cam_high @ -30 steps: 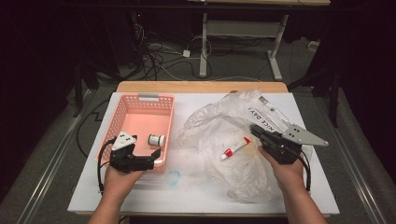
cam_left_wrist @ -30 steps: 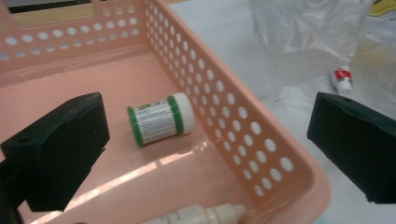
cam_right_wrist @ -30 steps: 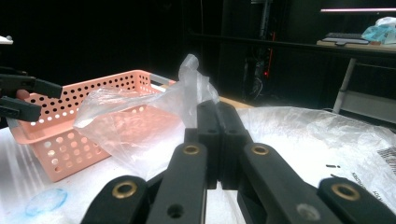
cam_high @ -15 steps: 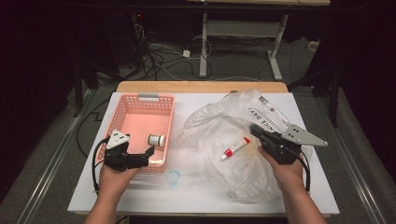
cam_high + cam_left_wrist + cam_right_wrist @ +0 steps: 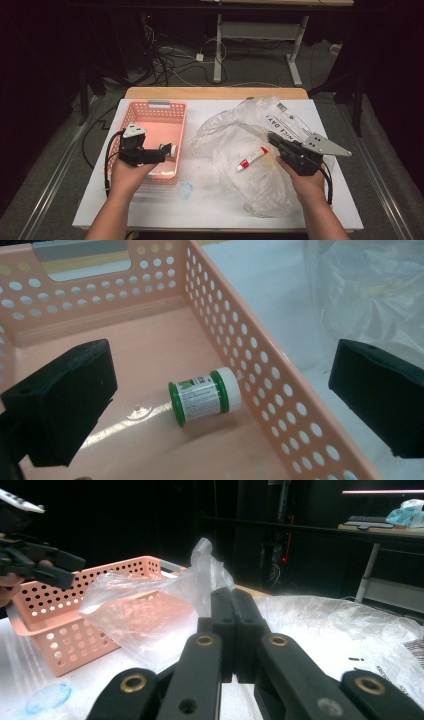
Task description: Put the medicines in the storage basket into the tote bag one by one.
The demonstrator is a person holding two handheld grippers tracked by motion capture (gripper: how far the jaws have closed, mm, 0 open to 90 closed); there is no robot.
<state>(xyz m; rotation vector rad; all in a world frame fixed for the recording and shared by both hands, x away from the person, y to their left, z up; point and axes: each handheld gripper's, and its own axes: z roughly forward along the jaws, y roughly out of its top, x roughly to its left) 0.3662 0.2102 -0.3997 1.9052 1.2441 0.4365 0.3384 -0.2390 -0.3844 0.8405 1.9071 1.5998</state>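
So we had the left gripper (image 5: 167, 151) hanging over the near right part of the pink basket (image 5: 150, 111), jaws spread wide with nothing between the pads. In the left gripper view one jaw sat over the basket floor and the other was out past the perforated side wall, above the white table (image 5: 210, 200). The little jar (image 5: 204, 395) with the green bands and white cap lay on its side on the basket floor, close to that side wall, cap end toward the wall, touching neither jaw.

Our right gripper (image 5: 274, 139) was over on the other side, jaws pressed together and pinching a fold of the clear plastic bag (image 5: 235, 132). In the right gripper view you could see the film bunched up and rising from right behind the closed tips (image 5: 233, 610), with the basket beyond it.

The bag itself sprawled across the right half of the table. A small white tube with a red cap (image 5: 252, 158) lay under or inside the plastic, just left of the right gripper. A faint blue ring mark (image 5: 186, 190) sat on the table near the basket's near corner.
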